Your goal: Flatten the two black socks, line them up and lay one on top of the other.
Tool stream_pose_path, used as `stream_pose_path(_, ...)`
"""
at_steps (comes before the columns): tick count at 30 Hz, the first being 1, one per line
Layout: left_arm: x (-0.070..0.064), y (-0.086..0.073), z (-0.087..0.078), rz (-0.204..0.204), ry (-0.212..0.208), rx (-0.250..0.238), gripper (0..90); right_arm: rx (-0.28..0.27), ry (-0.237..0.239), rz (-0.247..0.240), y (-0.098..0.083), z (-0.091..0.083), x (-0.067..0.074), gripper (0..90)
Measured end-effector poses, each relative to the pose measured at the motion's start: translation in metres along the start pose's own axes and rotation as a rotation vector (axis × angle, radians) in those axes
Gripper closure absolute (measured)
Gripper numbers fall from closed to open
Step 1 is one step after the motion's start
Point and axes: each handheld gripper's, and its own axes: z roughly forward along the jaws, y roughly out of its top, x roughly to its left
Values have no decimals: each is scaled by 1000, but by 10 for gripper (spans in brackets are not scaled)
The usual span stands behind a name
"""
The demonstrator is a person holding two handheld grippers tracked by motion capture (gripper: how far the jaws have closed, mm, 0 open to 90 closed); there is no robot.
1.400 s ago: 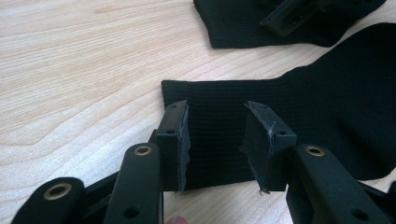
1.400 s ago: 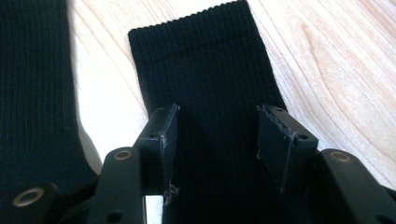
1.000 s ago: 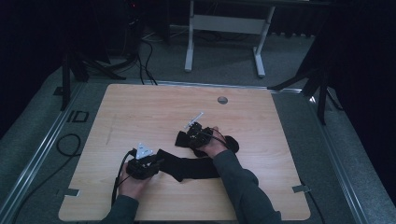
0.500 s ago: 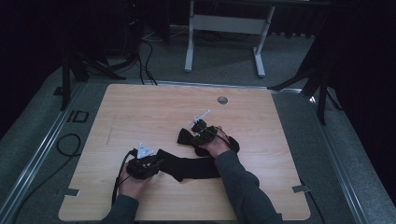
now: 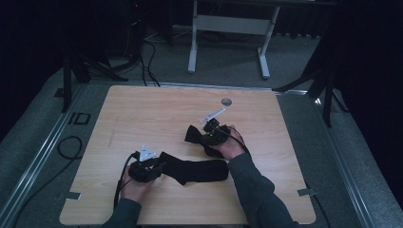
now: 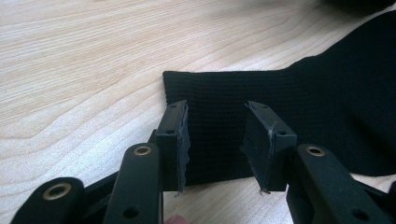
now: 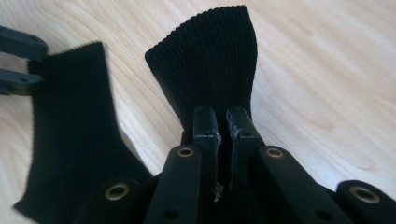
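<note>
Two black socks are on the wooden table (image 5: 142, 114). One sock (image 5: 199, 171) (image 6: 303, 102) lies flat near the front. My left gripper (image 5: 159, 167) (image 6: 215, 116) is open, its jaws standing either side of this sock's cuff end. The second sock (image 5: 194, 134) (image 7: 210, 65) is pinched at one end by my right gripper (image 5: 205, 137) (image 7: 222, 114), which is shut on it, and its ribbed cuff stands up past the jaws. In the right gripper view the flat sock (image 7: 74, 140) lies to the left, with the left gripper's jaws at its far end.
A small round grommet (image 5: 226, 101) sits in the table near its far edge. A black cable (image 5: 66, 145) loops on the floor to the left. White desk legs (image 5: 192, 42) stand beyond the table. Bare wood stretches across the far left.
My right gripper has shifted slightly right and away, carrying its sock with it. The left gripper and the flat sock have stayed put.
</note>
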Motion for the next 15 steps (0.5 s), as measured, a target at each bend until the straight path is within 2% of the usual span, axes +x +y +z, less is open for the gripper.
stream_pose_path(3, 0, 0, 0, 0, 1, -1, 605, -25, 0, -3, 0, -10, 0, 844)
stream_pose_path(6, 0, 0, 0, 1, 2, -1, 605, -67, -3, -2, -4, -31, 1, 844)
stream_pose_path(10, 0, 0, -1, -3, 5, -5, 604, -92, -9, -11, -7, -43, 4, 844)
stream_pose_path(15, 0, 0, -1, -4, 5, -6, 605, -134, -26, -23, -11, -68, 6, 844)
